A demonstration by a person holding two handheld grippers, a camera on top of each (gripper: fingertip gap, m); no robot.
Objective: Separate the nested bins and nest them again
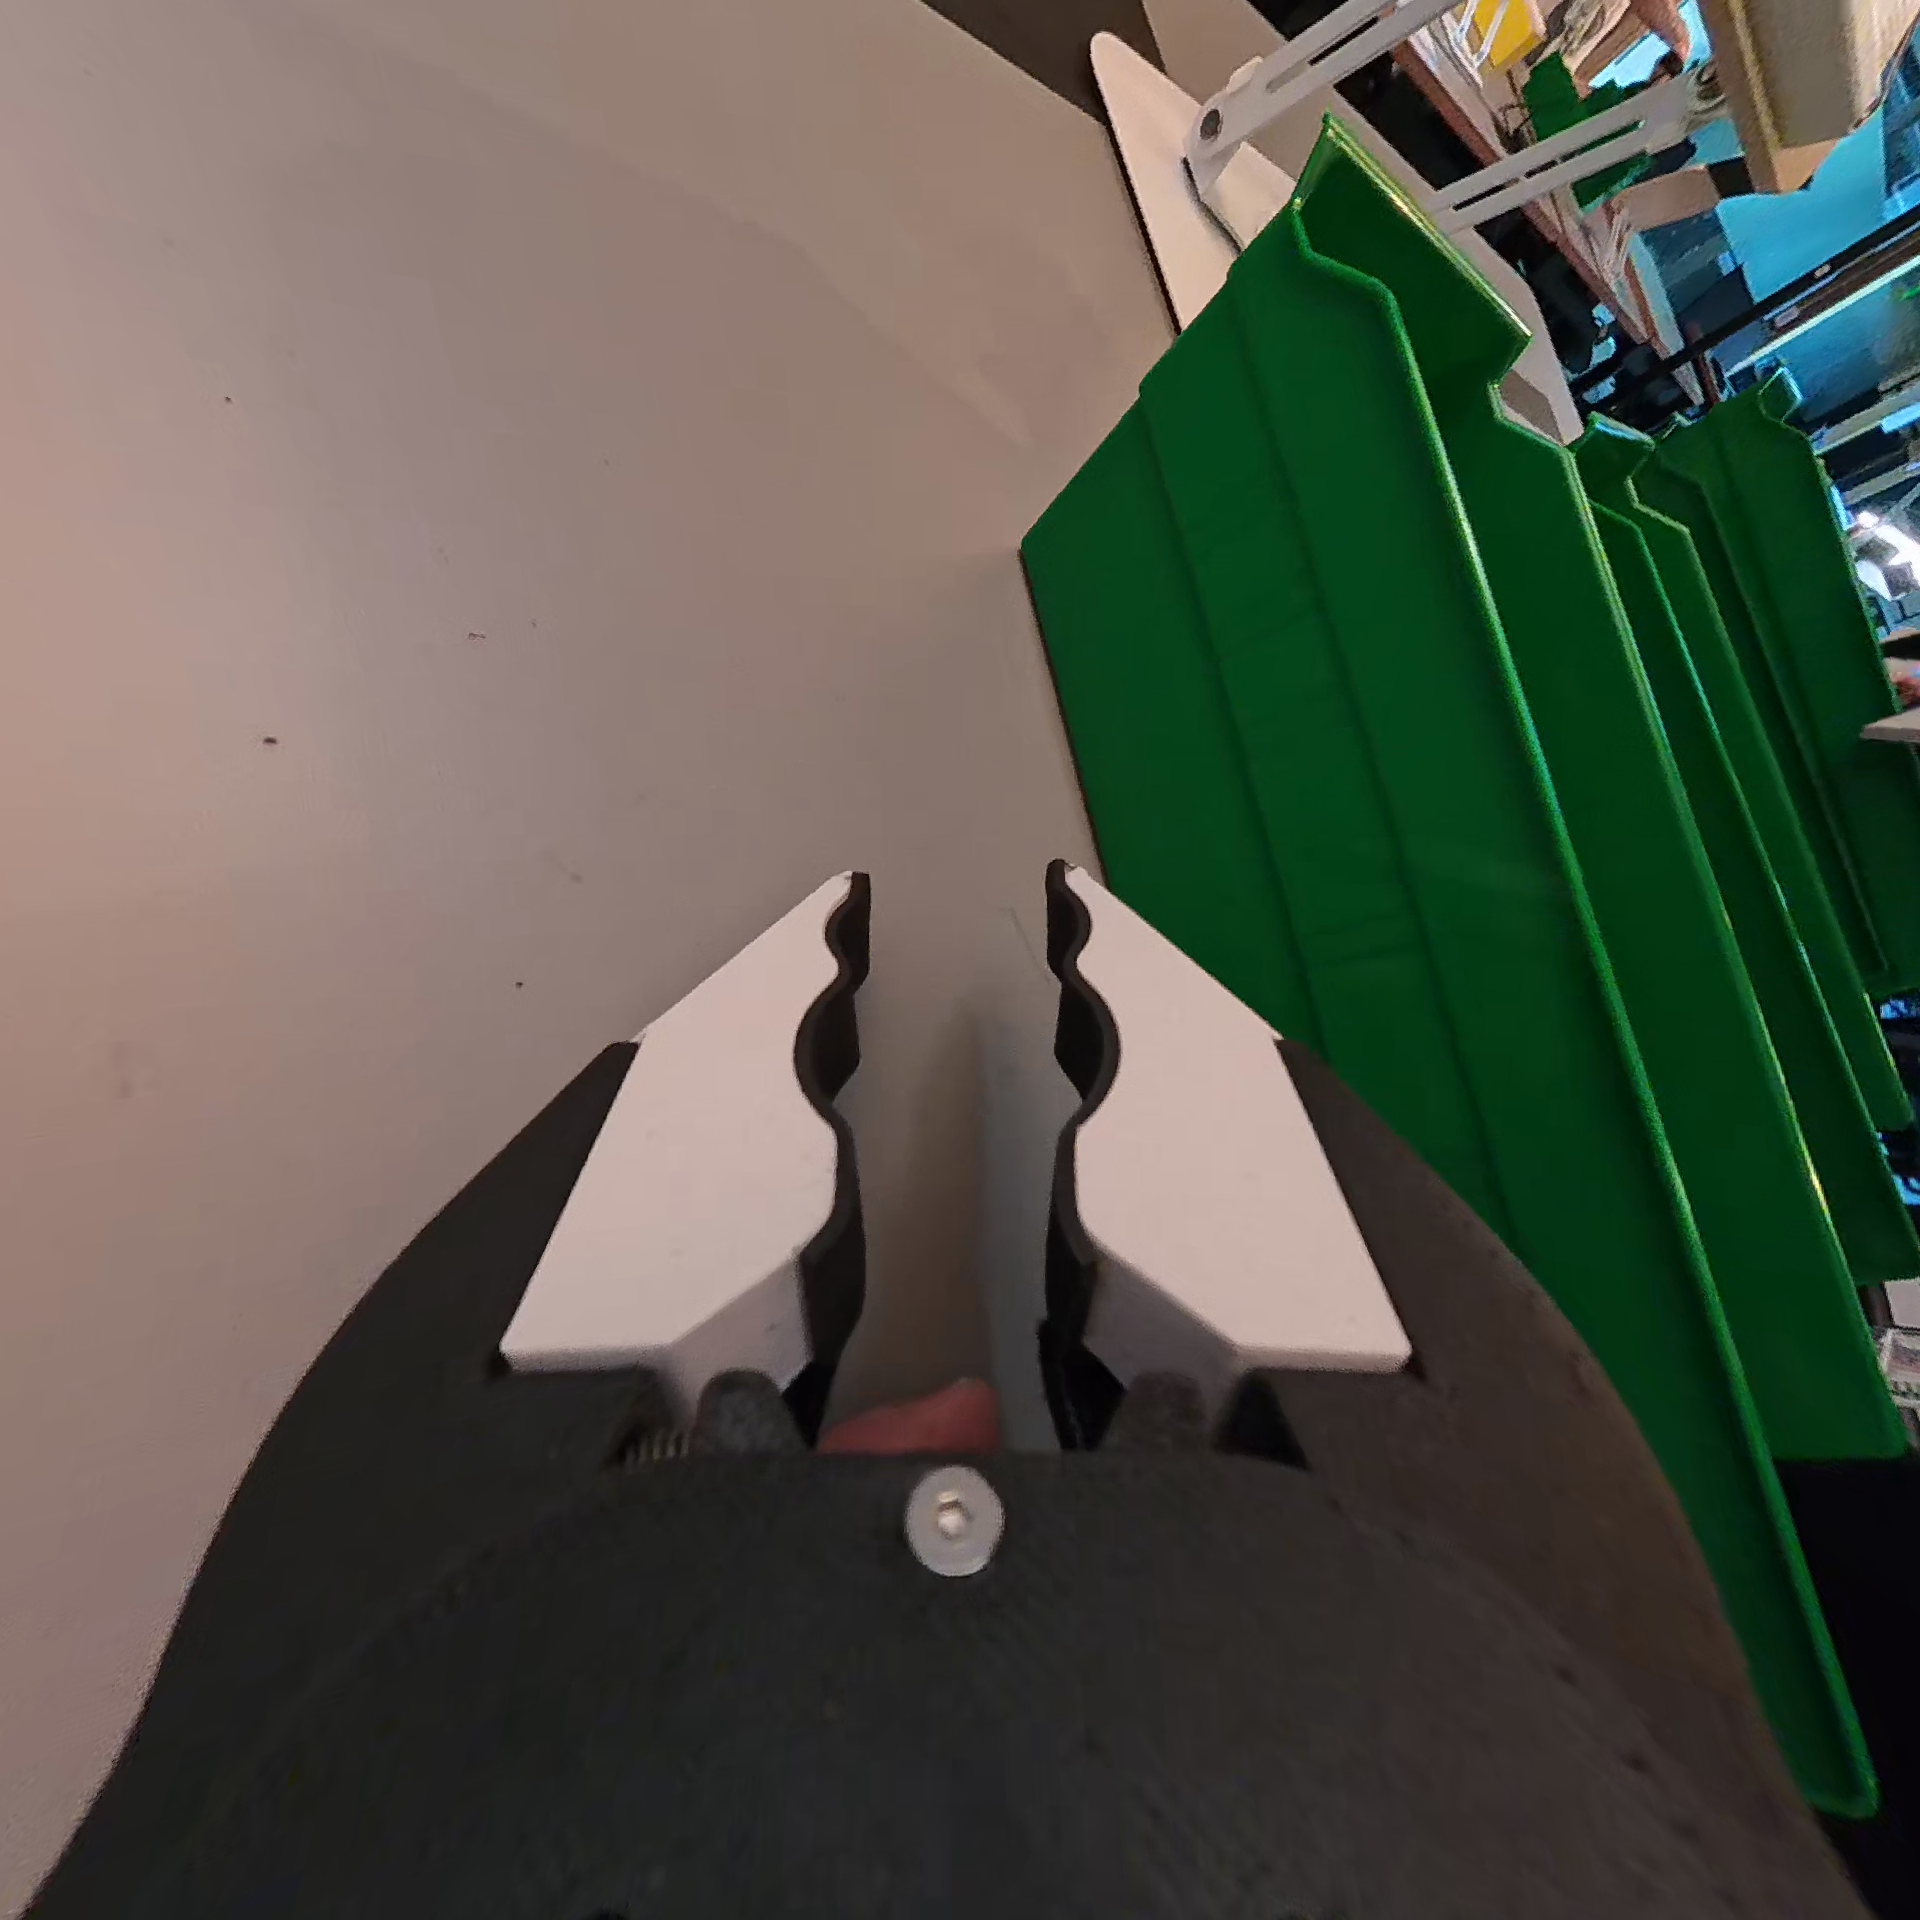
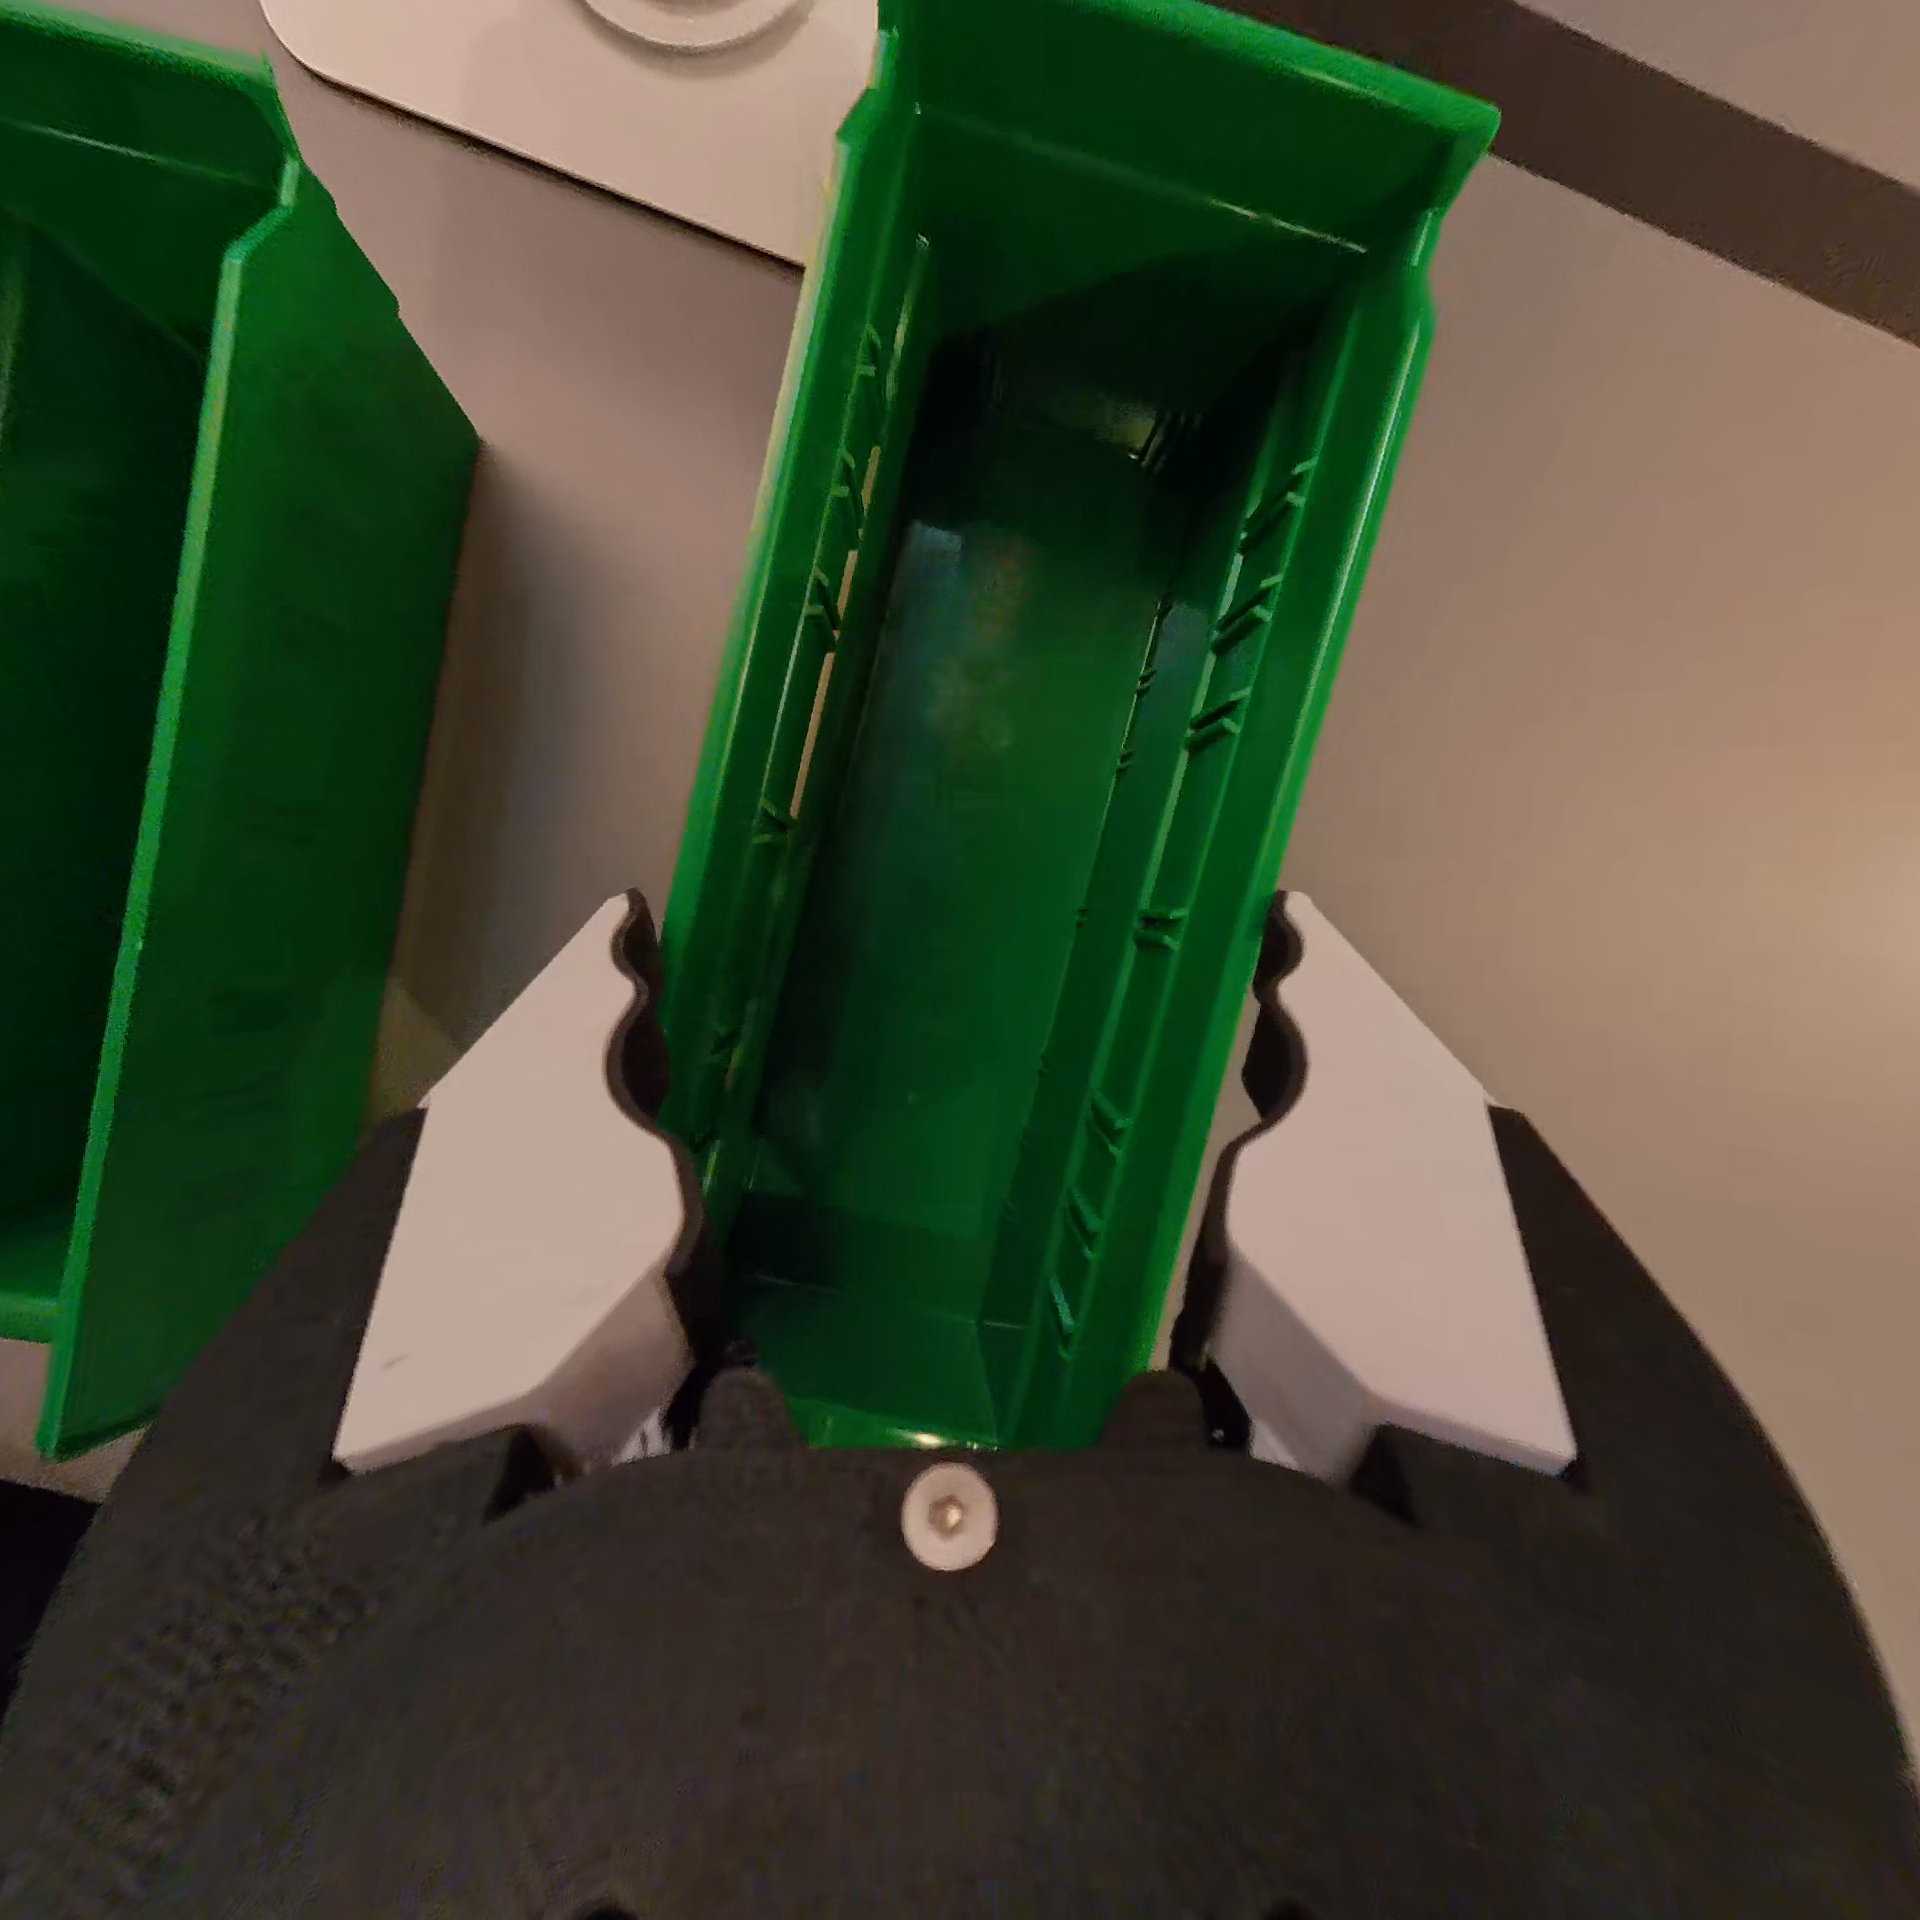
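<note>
Your right gripper (image 2: 956,997) straddles the narrow bin (image 2: 1039,675) on the table (image 2: 1610,727), its left finger touching and the right apart, so I cannot tell whether it grips. The wide bin (image 2: 208,675) stands just beside it, so separating looks done and re-nesting remains. Your left gripper (image 1: 956,935) hangs parted and empty beside the bins.

The wide green plastic bin (image 2: 239,727) runs off the right wrist view's left edge, so its far wall is unseen. The narrow green plastic bin (image 2: 997,831) has its near end hidden behind the black gripper body (image 2: 935,1662). In the left wrist view, the cluttered shelving (image 1: 1766,156) is too blurred to identify, and the tall green plastic bin side (image 1: 1403,831) is cut by the right edge.
</note>
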